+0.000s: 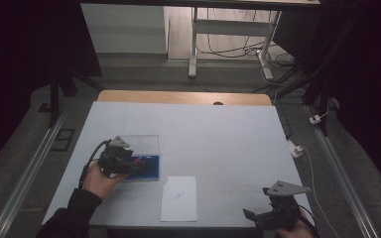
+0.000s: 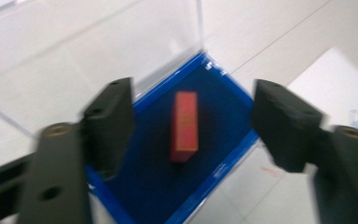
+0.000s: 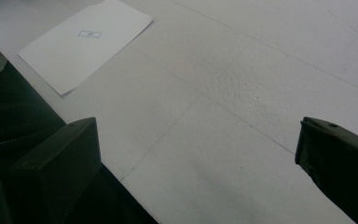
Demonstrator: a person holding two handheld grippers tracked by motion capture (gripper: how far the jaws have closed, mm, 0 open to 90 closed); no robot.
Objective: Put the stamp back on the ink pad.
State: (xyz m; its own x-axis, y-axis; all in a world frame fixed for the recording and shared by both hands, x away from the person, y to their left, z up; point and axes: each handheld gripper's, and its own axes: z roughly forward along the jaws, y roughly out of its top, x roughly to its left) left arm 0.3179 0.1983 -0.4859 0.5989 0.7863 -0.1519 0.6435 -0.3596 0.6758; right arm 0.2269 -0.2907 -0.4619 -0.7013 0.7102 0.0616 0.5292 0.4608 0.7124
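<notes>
Jaws spread wide on the left gripper [image 2: 193,126], framing a red block [image 2: 185,126] mid-frame, ungrasped in its blue-floored clear box [image 2: 214,168]. Right gripper [image 3: 198,163], lower right in the high view, gapes idle too.

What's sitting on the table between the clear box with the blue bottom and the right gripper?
In the high view, a white paper sheet with a small printed mark lies flat between the clear box and the right gripper; otherwise bare table.

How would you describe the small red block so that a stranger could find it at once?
Start at the white table and go to the clear-walled box near its left edge. Inside, on the blue floor, below the left tool, lies the red block: the scene's one red thing.
</notes>
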